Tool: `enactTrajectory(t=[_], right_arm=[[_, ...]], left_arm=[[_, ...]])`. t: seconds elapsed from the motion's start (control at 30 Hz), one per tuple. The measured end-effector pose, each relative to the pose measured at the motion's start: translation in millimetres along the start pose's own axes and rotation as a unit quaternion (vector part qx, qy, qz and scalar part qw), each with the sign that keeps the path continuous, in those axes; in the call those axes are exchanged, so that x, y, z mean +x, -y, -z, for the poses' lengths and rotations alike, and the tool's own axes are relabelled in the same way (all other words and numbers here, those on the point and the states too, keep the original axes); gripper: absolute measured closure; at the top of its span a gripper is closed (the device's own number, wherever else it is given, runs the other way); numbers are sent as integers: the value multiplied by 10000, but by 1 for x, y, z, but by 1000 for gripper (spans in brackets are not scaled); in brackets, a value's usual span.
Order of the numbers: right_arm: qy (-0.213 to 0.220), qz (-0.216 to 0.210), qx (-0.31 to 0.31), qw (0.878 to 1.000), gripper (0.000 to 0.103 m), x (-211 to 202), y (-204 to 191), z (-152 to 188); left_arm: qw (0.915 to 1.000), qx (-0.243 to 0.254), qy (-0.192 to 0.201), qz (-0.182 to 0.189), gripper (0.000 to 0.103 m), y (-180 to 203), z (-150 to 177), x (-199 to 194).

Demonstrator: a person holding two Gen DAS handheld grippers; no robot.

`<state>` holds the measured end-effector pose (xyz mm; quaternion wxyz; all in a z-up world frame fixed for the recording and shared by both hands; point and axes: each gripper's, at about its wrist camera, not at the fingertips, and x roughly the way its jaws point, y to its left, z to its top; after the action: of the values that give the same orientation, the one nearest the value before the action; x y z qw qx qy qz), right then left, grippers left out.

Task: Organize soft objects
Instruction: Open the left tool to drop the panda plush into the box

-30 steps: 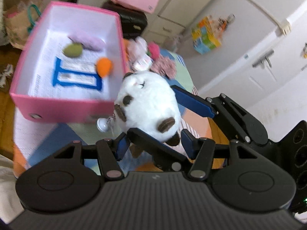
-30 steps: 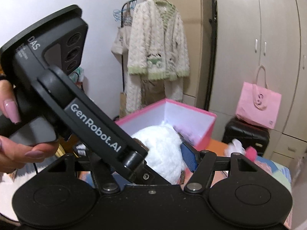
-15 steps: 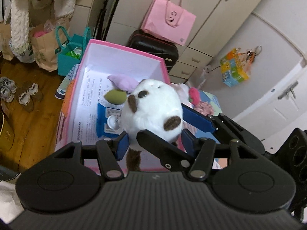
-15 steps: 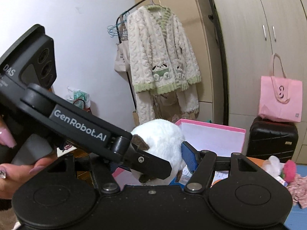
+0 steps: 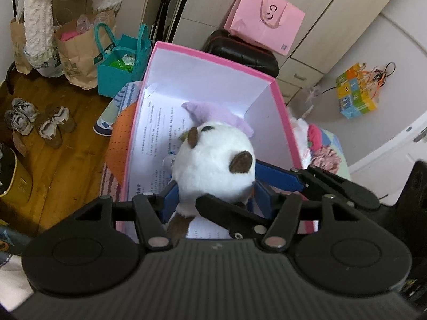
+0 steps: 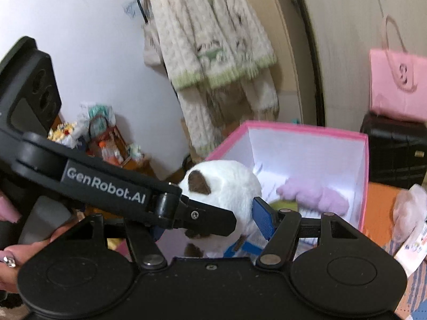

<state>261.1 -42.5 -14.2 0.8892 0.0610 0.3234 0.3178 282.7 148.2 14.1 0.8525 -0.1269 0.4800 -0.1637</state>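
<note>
Your left gripper has its blue jaws on either flank of the white plush toy; they have just been opening, yet the pads look to be pressing its fur, so call it a loosening grip. Your right gripper comes in across it, jaws apart but closed onto the same toy from its own two sides, so both hands carry it together. The toy sits upright between them, brown ears up and a brown foot hanging below the left jaws. What the next move turns on: the toy hangs directly over the near half of the pink box, inside its rim, with printed paper on the floor beneath. The lilac plush lies just beyond it toward the far wall. A straight drop should land it clear, if both jaws let go together.
</note>
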Motion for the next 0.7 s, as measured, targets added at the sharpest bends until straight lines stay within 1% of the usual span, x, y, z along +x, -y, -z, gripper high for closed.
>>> enactTrajectory(t=[0.1,0.2,0.23,0.37,0.5,0.63,0.7], right_arm=[[-296,-114,17,9995,33,4,1,4],[-381,-61,-126,9992,33,3,-2,7],[-387,-1,-177,9991,33,2,-2,8],[-449,53,-367,9983,34,-2,-3,6],[-524,104,-637,9965,35,-9,-7,5],[-569,211,-803,9949,35,-22,-13,7],[-571,254,-878,9942,35,-30,-16,8]], left_arm=[[9989,315,218,-265,40,3,8,-5],[9965,589,419,-420,38,6,12,-13],[9958,669,458,-424,36,7,13,-16],[9928,928,593,-471,36,10,18,-28],[9862,1348,724,-628,36,19,27,-41],[9824,1594,756,-616,36,28,35,-55],[9799,1702,835,-630,36,33,41,-65]])
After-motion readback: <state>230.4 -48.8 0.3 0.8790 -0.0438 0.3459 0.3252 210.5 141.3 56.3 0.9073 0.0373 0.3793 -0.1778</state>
